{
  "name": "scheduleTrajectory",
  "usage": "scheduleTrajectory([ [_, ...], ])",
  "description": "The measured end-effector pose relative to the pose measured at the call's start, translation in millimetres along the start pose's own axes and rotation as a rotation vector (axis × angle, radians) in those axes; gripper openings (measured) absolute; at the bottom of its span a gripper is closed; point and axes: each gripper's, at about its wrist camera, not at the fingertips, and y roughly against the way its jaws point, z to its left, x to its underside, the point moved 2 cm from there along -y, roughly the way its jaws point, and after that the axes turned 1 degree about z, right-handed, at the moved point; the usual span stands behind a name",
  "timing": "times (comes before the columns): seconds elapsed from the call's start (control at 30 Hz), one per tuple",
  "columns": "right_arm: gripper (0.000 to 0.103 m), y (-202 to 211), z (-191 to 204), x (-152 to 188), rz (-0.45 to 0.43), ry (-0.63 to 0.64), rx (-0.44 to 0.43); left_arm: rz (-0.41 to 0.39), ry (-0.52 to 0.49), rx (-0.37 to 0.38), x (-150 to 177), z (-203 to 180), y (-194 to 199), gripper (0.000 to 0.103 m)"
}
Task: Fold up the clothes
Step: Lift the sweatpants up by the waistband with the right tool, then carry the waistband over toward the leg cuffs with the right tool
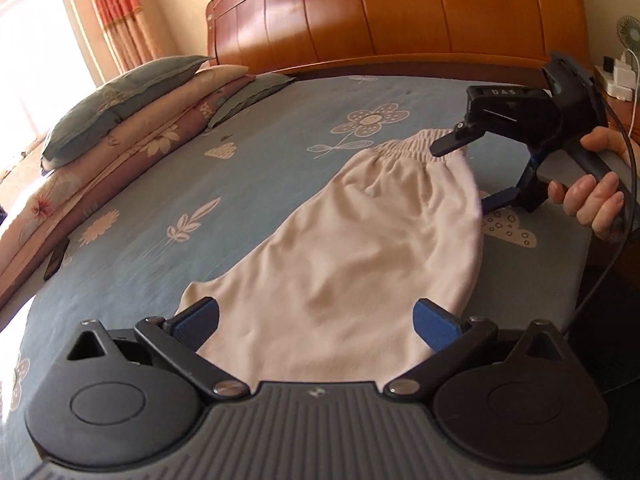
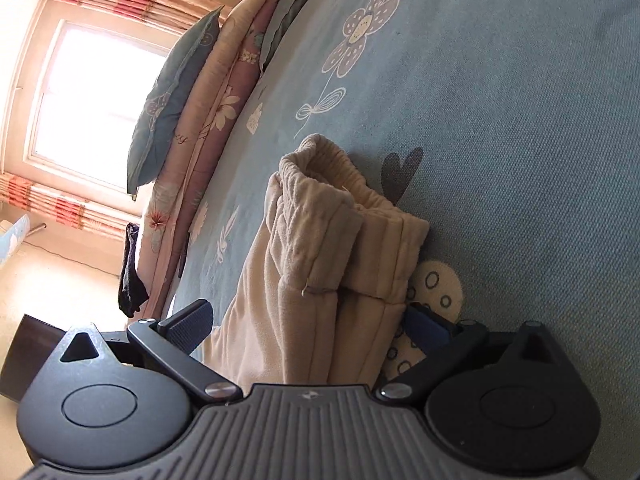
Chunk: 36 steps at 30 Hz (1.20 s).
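Observation:
A cream pair of trousers with an elastic waistband lies on the blue flowered bed sheet. My left gripper is open, its blue pads either side of the near end of the cloth, just above it. My right gripper is at the waistband end, one finger above the cloth and one at its right edge. In the right wrist view the bunched waistband sits between the open fingers of the right gripper, which do not press on it.
A stack of pillows and folded quilts lies along the left side of the bed. A wooden headboard stands at the back. A bedside stand with a fan and chargers is at the right. A window with striped curtains is beyond the bed.

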Motion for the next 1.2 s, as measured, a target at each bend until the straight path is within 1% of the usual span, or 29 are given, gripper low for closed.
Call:
scheduleTrajectory([
  [0.1,0.103,16.6,-12.5,1.8,-0.031,-0.034,-0.054,-0.02,-0.136,0.073,-22.5,-45.7,-26.6,0.102],
  [0.2,0.103,24.9,-21.9,0.0,-0.04,-0.058,-0.12,-0.026,-0.285,0.071,-30.0,-85.6,-51.3,0.102],
  [0.3,0.103,26.9,-25.7,-2.8,-0.036,-0.073,-0.153,0.003,-0.374,0.058,-29.8,-108.7,-75.6,0.102],
  [0.4,0.103,28.6,-28.9,-4.9,-0.034,-0.076,-0.188,0.033,-0.406,0.008,-27.4,-112.6,-95.4,0.103],
  [0.47,0.103,28.6,-30.4,-6.8,-0.028,-0.071,-0.218,0.04,-0.384,0.004,-29.8,-110.3,-99.8,0.103],
  [0.53,0.103,31.0,-33.2,-7.3,-0.036,-0.078,-0.241,0.034,-0.403,-0.065,-32.6,-111.8,-102.2,0.103],
  [0.6,0.103,31.9,-34.9,-8.3,-0.045,-0.09,-0.256,0.027,-0.431,-0.169,-34.0,-112.7,-106.3,0.103],
  [0.63,0.103,32.1,-35.2,-8.8,-0.046,-0.095,-0.258,0.026,-0.419,-0.189,-35.2,-110.7,-106.3,0.103],
  [0.7,0.103,31.9,-35.3,-9.5,-0.048,-0.108,-0.255,0.013,-0.363,-0.186,-37.7,-103.3,-101.4,0.103],
  [0.8,0.103,29.1,-32.9,-11.2,-0.049,-0.136,-0.231,-0.046,-0.353,-0.232,-44.2,-93.8,-91.1,0.103],
  [0.87,0.103,23.6,-28.1,-12.4,-0.044,-0.147,-0.221,-0.039,-0.307,-0.212,-48.5,-82.7,-89.2,0.103],
  [0.9,0.103,20.3,-25.6,-13.1,-0.038,-0.152,-0.226,-0.031,-0.267,-0.197,-51.1,-75.7,-88.9,0.103],
  [1.0,0.103,3.1,-14.3,-14.2,0.003,-0.157,-0.234,-0.018,-0.172,-0.164,-55.1,-56.0,-87.9,0.103],
  [1.07,0.103,-10.4,-8.4,-17.3,0.013,-0.159,-0.202,-0.015,-0.102,-0.147,-56.6,-41.6,-86.1,0.103],
  [1.13,0.103,-28.0,-6.9,-21.5,0.022,-0.191,-0.174,-0.016,-0.052,-0.135,-55.6,-31.6,-82.9,0.103],
  [1.2,0.103,-40.7,-2.9,-26.3,-0.018,-0.197,-0.158,-0.016,-0.043,-0.124,-53.6,-27.6,-80.4,0.103],
])
